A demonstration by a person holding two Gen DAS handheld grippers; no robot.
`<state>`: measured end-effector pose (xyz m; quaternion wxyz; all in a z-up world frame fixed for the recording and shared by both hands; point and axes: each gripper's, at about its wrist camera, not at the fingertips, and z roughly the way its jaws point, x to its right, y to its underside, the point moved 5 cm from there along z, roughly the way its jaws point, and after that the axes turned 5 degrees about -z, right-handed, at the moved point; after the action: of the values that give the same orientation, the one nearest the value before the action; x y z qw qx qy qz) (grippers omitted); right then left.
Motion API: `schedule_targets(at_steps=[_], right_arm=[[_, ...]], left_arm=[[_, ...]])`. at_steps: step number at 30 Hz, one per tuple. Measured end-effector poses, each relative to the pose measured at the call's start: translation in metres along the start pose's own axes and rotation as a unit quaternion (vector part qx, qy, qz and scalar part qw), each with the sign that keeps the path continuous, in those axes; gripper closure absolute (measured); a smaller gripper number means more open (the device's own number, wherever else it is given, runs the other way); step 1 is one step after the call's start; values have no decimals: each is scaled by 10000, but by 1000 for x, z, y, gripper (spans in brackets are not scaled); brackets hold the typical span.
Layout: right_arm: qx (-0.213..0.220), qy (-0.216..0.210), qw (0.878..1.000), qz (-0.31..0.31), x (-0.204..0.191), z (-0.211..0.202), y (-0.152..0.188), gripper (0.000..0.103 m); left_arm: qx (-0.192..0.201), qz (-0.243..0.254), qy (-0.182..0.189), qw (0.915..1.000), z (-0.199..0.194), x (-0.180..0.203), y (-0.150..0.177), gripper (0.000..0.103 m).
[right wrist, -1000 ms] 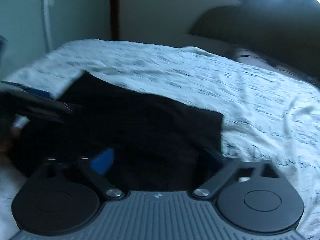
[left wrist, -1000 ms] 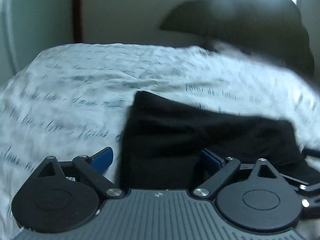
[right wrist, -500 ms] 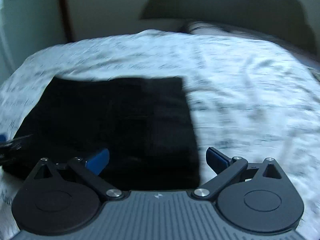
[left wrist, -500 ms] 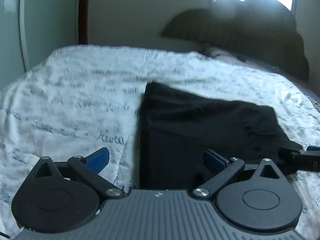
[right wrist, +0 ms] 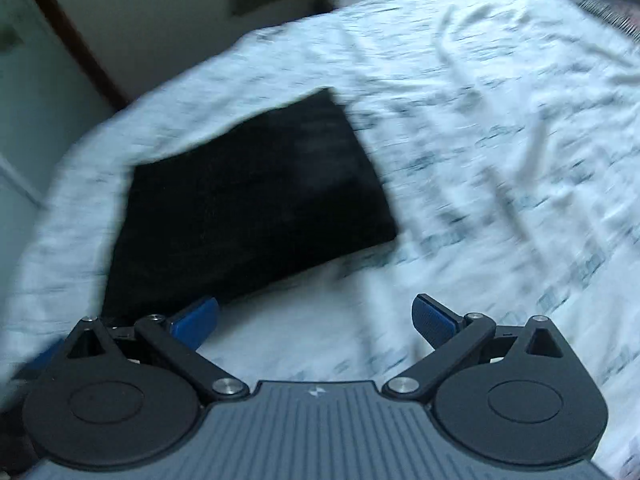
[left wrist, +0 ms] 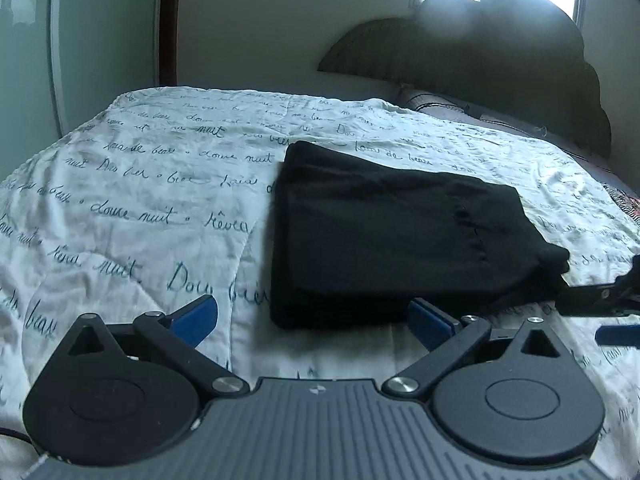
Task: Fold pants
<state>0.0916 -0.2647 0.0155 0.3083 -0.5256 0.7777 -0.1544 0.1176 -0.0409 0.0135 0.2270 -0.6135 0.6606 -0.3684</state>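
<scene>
Ahead of the left gripper (left wrist: 314, 320), slightly toward its right finger, the black pants (left wrist: 384, 232) lie folded into a compact rectangle on the script-printed bedspread (left wrist: 140, 184). Left gripper: released, blue pads wide apart, nothing between them, nearest fabric edge just beyond the right pad. Right gripper (right wrist: 316, 318): likewise spread and empty; the pants (right wrist: 248, 196) sit ahead and to the left of it, a corner close to its left pad, contact not determinable owing to blur. Beyond the bedspread, past the left gripper, a dark headboard (left wrist: 460, 56) stands against the wall
</scene>
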Motion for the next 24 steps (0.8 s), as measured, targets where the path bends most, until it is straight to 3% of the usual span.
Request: schedule_targets(at_steps=[2, 3, 5, 6, 9, 12, 13, 18, 24], right_arm=[[401, -10, 9984, -397, -10, -11, 13, 0], [401, -10, 9984, -397, -10, -11, 13, 0], [551, 303, 9948, -800, -16, -12, 24, 0], [734, 447, 9871, -1353, -24, -11, 35, 0], [967, 677, 9704, -2109, -36, 3, 48, 0], [988, 752, 9706, -2064, -35, 16, 52, 0], [880, 723, 9767, -1820, -28, 26, 51, 0], [1099, 782, 9723, -1907, -25, 29, 54, 0], [1130, 804, 9722, -1888, -25, 31, 56, 0]], left_arm=[[14, 80, -84, 9999, -5, 2, 7, 0], [31, 120, -138, 9998, -7, 3, 11, 0], [86, 158, -227, 9996, -11, 4, 17, 0], [110, 139, -249, 9995, -12, 3, 21, 0], [101, -27, -289, 9995, -10, 1, 29, 0], [-15, -143, -368, 9992, -2, -2, 38, 0], [20, -92, -400, 9992, -1, -2, 40, 0], [125, 299, -598, 9977, 2, 6, 47, 0], [105, 230, -493, 9985, 3, 3, 49, 0]])
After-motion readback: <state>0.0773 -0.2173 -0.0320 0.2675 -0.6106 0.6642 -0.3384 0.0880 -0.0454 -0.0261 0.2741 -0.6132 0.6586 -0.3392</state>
